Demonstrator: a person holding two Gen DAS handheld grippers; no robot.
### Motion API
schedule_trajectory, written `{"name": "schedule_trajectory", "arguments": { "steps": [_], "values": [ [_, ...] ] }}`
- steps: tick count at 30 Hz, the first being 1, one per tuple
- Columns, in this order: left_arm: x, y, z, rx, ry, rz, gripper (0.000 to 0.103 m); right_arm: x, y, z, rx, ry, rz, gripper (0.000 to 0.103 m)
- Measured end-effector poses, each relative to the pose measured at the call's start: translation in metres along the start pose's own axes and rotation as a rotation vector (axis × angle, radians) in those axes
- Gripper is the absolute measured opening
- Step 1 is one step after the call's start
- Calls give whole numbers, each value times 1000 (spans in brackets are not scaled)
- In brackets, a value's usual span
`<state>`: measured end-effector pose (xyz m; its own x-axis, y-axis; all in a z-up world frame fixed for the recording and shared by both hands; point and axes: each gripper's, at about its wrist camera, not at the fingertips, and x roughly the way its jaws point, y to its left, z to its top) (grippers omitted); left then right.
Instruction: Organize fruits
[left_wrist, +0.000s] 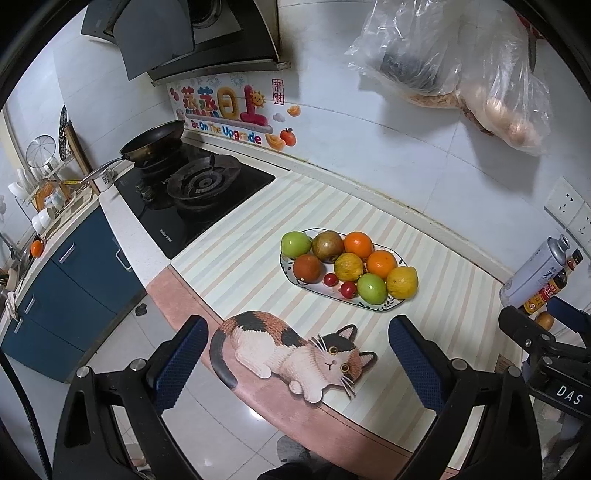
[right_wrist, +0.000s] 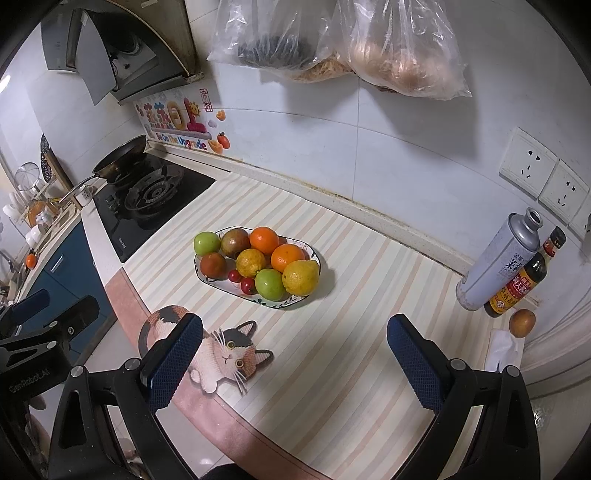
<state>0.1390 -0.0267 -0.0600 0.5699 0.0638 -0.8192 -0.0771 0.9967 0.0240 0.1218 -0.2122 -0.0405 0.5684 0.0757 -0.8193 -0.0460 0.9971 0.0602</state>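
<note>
Plate (left_wrist: 388, 305) of fruit: oval, white with leaf pattern, resting mid-counter on striped mat (left_wrist: 436, 295), ahead of both grippers. On it, packed touching: two green fruits (left_wrist: 296, 243) (left_wrist: 372, 288), two oranges (left_wrist: 357, 244) (left_wrist: 382, 264), a yellow lemon (left_wrist: 402, 282) at the right end, a mottled yellow-green fruit (left_wrist: 348, 266) at centre, two brownish-red fruits (left_wrist: 327, 246) (left_wrist: 307, 267), two cherry tomatoes (left_wrist: 330, 279) (left_wrist: 348, 289) at the near edge.

One stray brown round fruit (right_wrist: 522, 322) lying off the plate, far right on the counter, just beside a dark sauce bottle (right_wrist: 524, 280) and a silver tin bottle (right_wrist: 496, 266); white cloth or tissue (right_wrist: 504, 349) just in front of it.

Left gripper (left_wrist: 297, 360): jaws spread wide, nothing between them, held over the near counter edge above the cat picture (left_wrist: 295, 350) on the mat. Right gripper (right_wrist: 295, 354): jaws likewise spread wide and empty, well short of the plate. No obstruction between either gripper and the plate.

Surroundings: black gas hob (left_wrist: 192, 199) to the left of the mat, frying pan (left_wrist: 155, 144) on the far burner, mug (left_wrist: 104, 181) beside it. Range hood (left_wrist: 184, 40) above. Colourful wall sticker (left_wrist: 225, 110) on white tiles. Clear plastic bags (right_wrist: 351, 40) hanging on the wall, contents indistinct. Wall sockets (right_wrist: 543, 177) at right. Blue cabinets (left_wrist: 74, 280) below counter; dish rack (left_wrist: 40, 184) far left.
</note>
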Motion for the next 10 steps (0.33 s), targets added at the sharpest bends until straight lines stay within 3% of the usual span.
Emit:
{"name": "schedule_trajectory", "arguments": {
  "steps": [10],
  "values": [
    [-2, -2, 0, -1, -1, -10, 100, -3, -2, -1, 2, -2, 1, 102]
  ]
}}
